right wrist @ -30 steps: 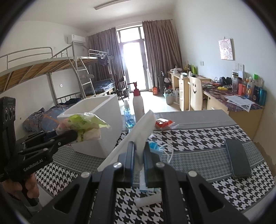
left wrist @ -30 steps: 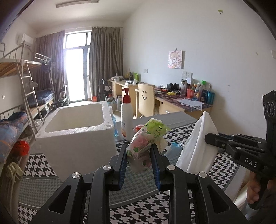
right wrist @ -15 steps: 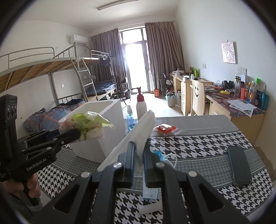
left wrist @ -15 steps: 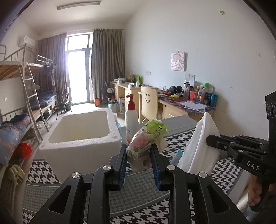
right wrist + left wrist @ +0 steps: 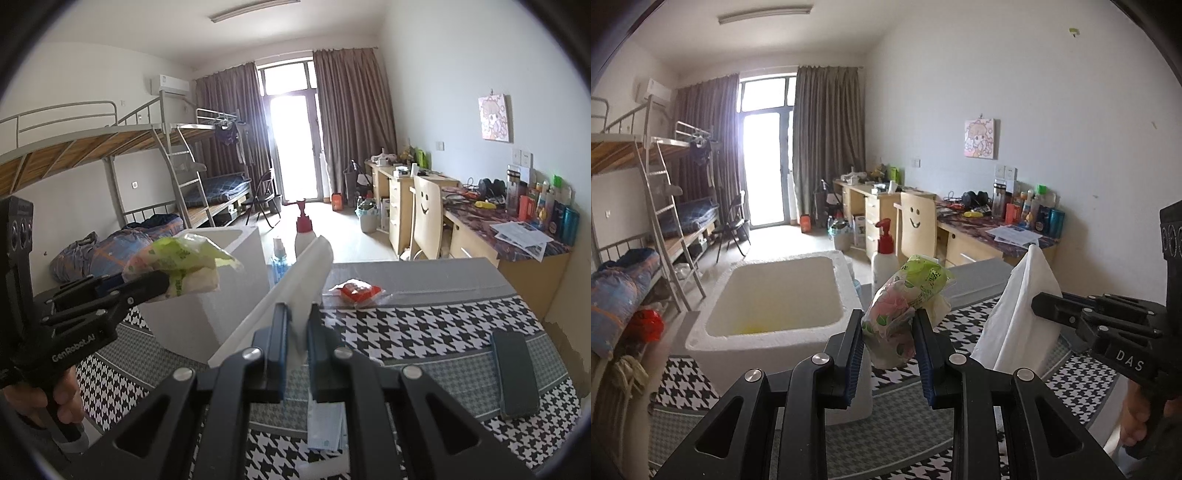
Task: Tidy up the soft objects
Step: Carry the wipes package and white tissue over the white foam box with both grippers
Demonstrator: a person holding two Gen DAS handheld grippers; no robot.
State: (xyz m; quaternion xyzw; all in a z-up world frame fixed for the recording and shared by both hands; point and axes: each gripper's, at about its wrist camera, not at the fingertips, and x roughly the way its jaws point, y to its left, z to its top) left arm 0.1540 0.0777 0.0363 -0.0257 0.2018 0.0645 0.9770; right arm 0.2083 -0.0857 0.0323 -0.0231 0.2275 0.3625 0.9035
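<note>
My left gripper (image 5: 888,325) is shut on a soft green and pink floral packet (image 5: 905,302), held up in the air just right of the white foam box (image 5: 775,295). The same packet (image 5: 177,264) shows at the left of the right wrist view, gripped by the left gripper (image 5: 162,282). My right gripper (image 5: 295,321) is shut on a flat white bag (image 5: 291,291) that rises above the table. In the left wrist view that white bag (image 5: 1019,314) hangs from the right gripper (image 5: 1039,306) at the right.
The table has a black and white houndstooth cloth (image 5: 424,332). On it are a pump bottle (image 5: 884,258), a small blue bottle (image 5: 277,258), a red packet (image 5: 358,290), a dark phone (image 5: 515,373) and blue face masks (image 5: 325,424). Bunk beds stand left, desks right.
Both grippers have risen a little with their loads and shifted toward the foam box, whose inside now shows more in the left wrist view.
</note>
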